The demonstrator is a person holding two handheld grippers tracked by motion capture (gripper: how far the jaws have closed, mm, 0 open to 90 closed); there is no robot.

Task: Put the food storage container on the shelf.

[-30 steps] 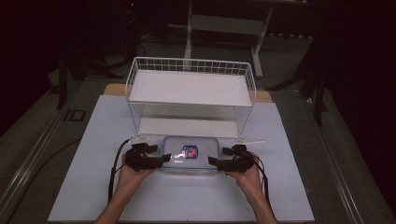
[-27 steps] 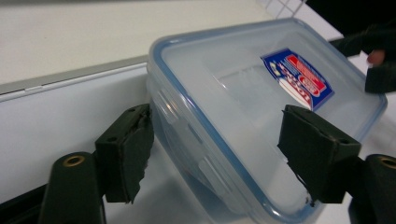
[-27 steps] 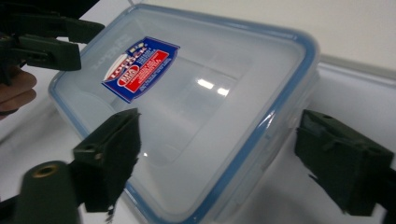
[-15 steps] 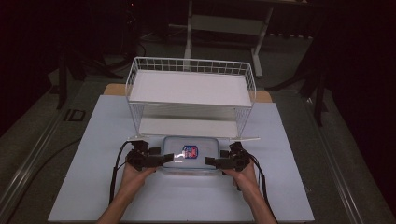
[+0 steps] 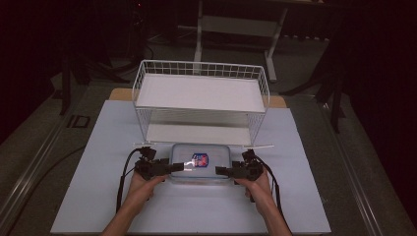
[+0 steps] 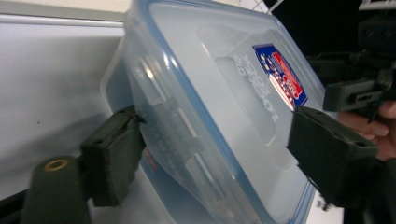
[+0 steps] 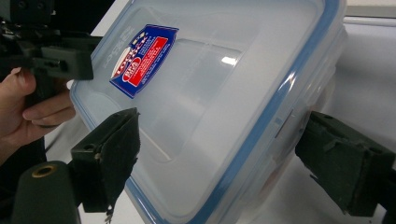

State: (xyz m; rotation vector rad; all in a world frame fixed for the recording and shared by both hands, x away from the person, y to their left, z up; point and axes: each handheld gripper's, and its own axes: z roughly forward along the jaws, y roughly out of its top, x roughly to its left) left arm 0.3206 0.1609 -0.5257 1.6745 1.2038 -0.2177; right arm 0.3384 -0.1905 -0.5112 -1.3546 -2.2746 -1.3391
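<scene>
A clear plastic food container (image 5: pixel 200 163) with a blue-rimmed snap lid lies flat on the white desk (image 5: pixel 98 147), lid up, just in front of the white wire two-tier rack (image 5: pixel 200 93) and nearer the desk's front edge than its back one. Its long axis runs side to side, parallel to the front edge; one short end faces the left edge, the other the right. A red and blue label (image 5: pixel 199 159) sits on the lid, about midway along it.

The left gripper (image 5: pixel 173 167) meets the container's left short end, held in the person's left hand (image 5: pixel 142 184). In the left gripper view its jaws stand wide, one beside the side wall by the latch flap (image 6: pixel 159 121), the other over the lid; whether they press on the container cannot be told.

The right gripper (image 5: pixel 222 170), in the right hand (image 5: pixel 255 186), meets the right short end. In the right gripper view its jaws also stand wide, one over the lid, the other by the side wall, with a gap visible on that side.
</scene>
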